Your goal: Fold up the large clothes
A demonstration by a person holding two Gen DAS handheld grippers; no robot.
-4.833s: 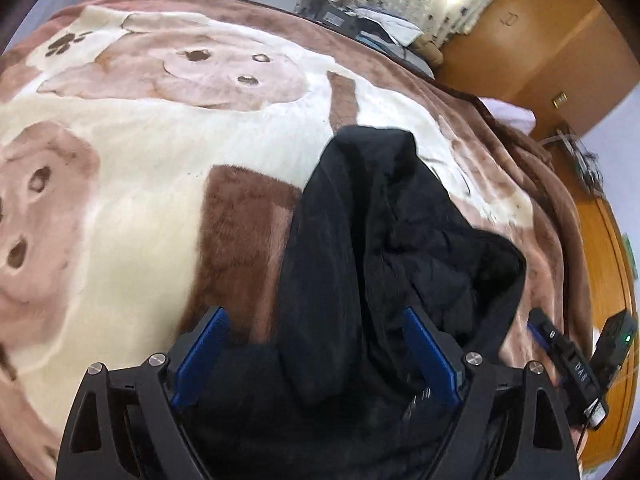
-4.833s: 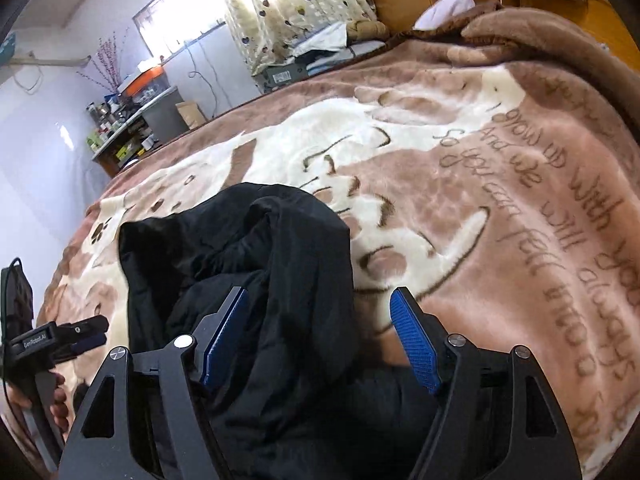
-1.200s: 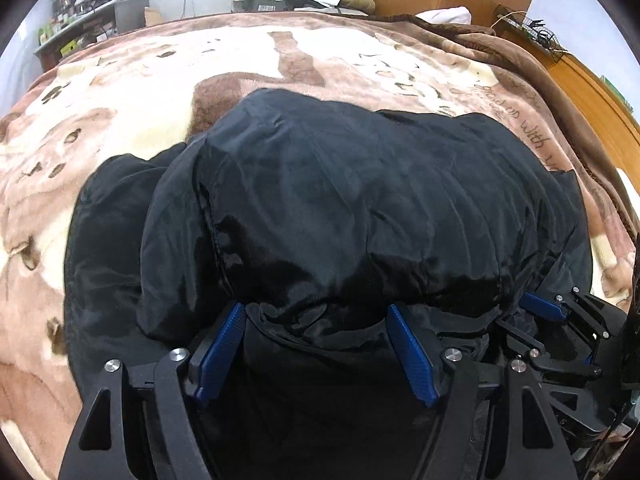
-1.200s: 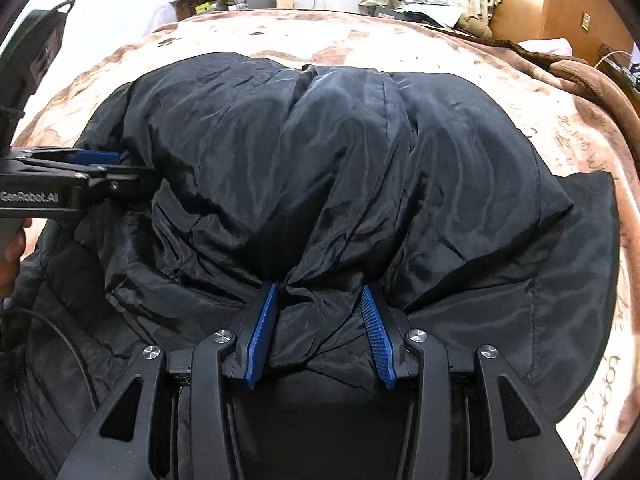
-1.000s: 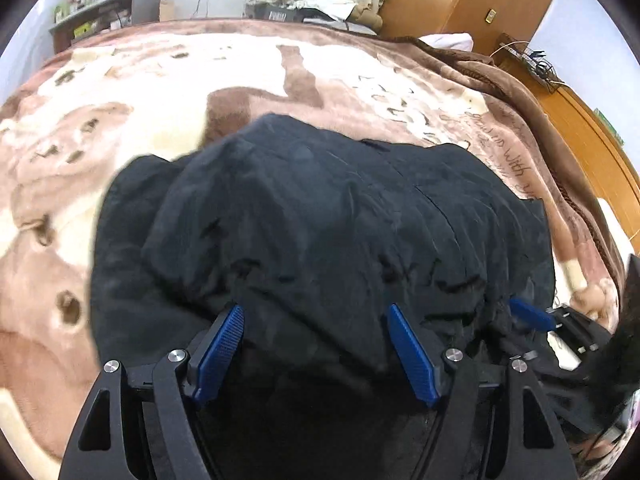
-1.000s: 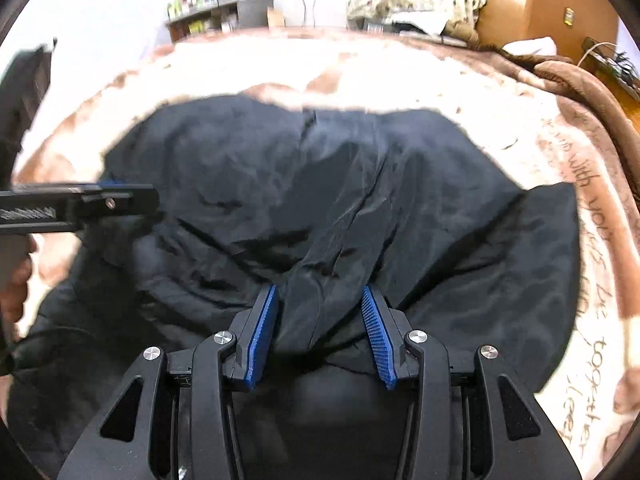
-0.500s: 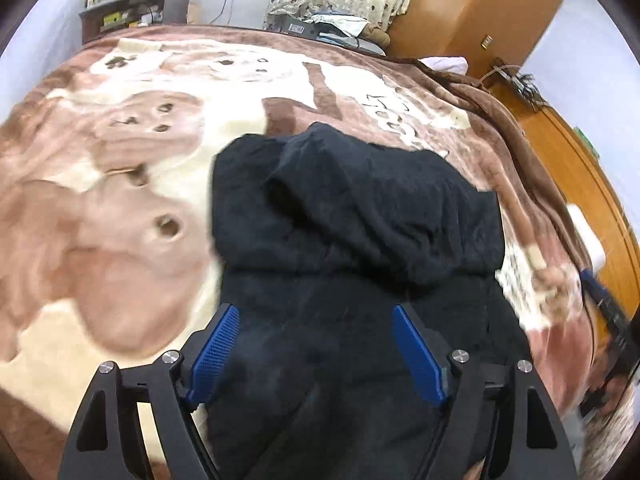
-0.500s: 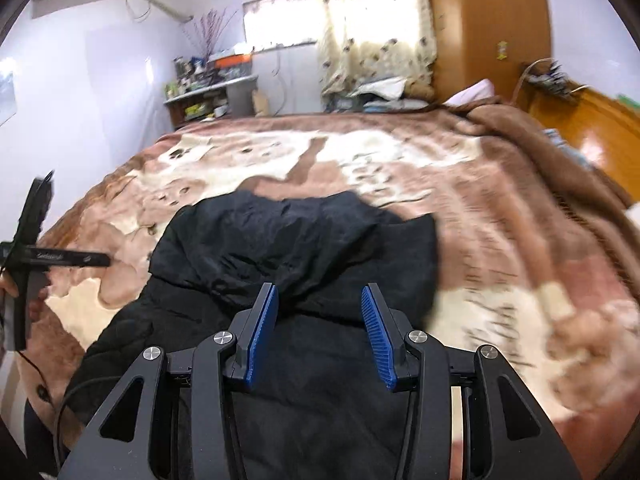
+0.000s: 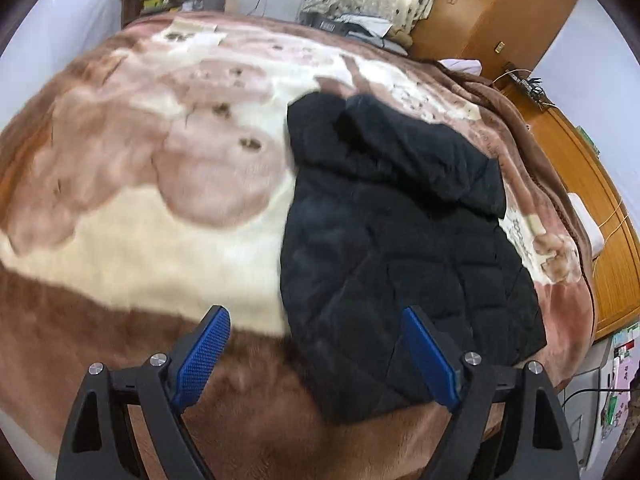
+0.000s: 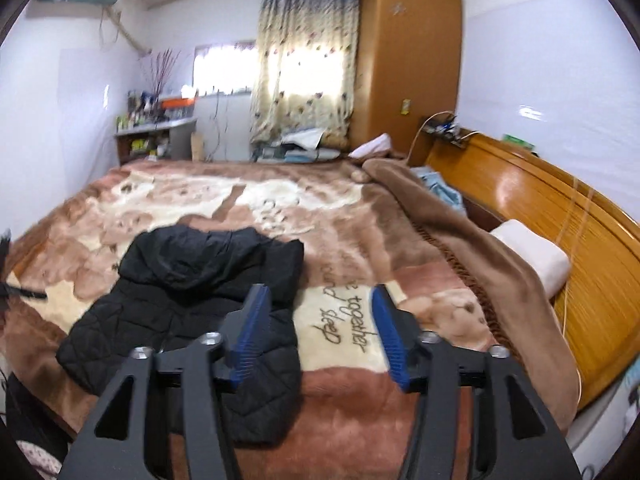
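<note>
Room: bedroom with pale walls, a patterned curtain (image 10: 304, 76) over a bright window, and a tall wooden wardrobe (image 10: 408, 60) in the far corner.
Surface: wide bed covered by a brown and cream blanket (image 9: 160, 208) printed with bear shapes and some script.
Headboard: glossy wood (image 10: 532, 208) along the right side of the bed in the right wrist view, with a white pillow (image 10: 532, 256) against it.
Shelf: cluttered shelf (image 10: 156, 136) by the far wall, left of the curtain.
Jacket: black quilted jacket (image 9: 400, 240) lying flat on the blanket near the bed's front edge, folded into a compact block, its hood end toward the far wall and the quilted body toward the cameras.
Left gripper (image 9: 316, 356): above the bed and tilted down at it; its blue pads are spread wide and have just been opening further. The near left corner of the jacket shows between them from above, but neither pad presses on it.
Right gripper (image 10: 320, 336): raised over the front edge of the bed, looking across the room; its jaws have just been opening and stand apart with nothing gripped. The jacket lies lower and to the left, behind the left finger (image 10: 250, 332), and the blanket's script shows through the gap.
</note>
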